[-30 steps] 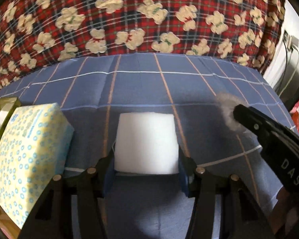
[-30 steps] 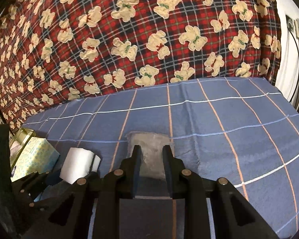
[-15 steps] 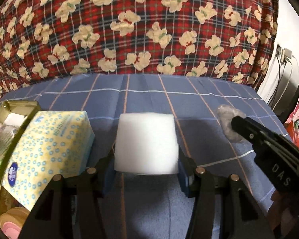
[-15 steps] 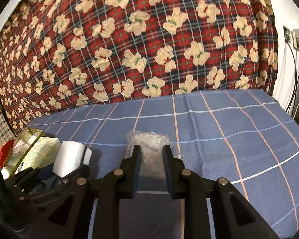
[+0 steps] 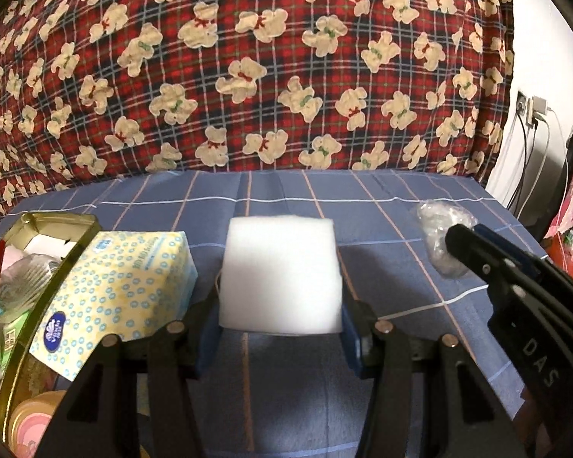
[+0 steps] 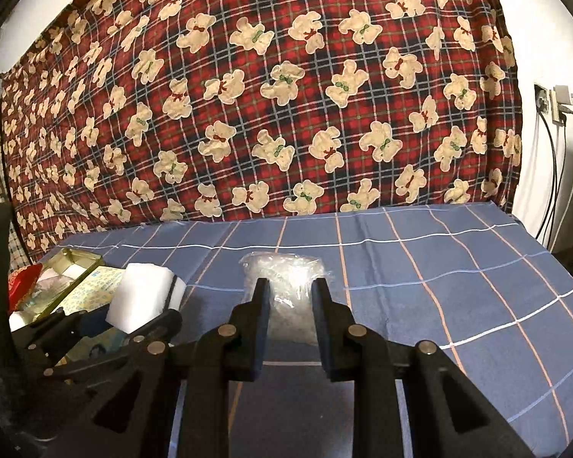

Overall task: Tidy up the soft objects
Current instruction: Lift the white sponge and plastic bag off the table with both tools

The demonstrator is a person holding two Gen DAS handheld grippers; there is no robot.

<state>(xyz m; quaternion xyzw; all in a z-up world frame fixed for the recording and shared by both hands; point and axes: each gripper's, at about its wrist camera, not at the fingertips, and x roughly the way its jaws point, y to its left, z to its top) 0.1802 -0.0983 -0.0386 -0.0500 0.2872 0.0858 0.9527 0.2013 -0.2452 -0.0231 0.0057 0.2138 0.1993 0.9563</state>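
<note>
Gripping a white foam block [image 5: 280, 273] in left gripper [image 5: 280, 328], pads pressed on both sides, block lifted above blue checked cloth [image 5: 324, 400]. Clamped in right gripper [image 6: 290, 305]: a crinkled clear plastic bag [image 6: 286, 276], contents too blurry to tell. Hidden behind both sets of fingers: lower edges of block and bag. Cut off at left frame edge: gold tin [image 5: 57, 252] with mixed packets inside, hard to make out. Leaning at tin's rim: yellow dotted tissue pack [image 5: 107, 290], just beside block. Open cloth to the right and toward the bear-print plaid backdrop [image 5: 267, 76]. Right view only: wide bare cloth right of bag, block's dark side stripe. Left view only: tin's near contents.
</note>
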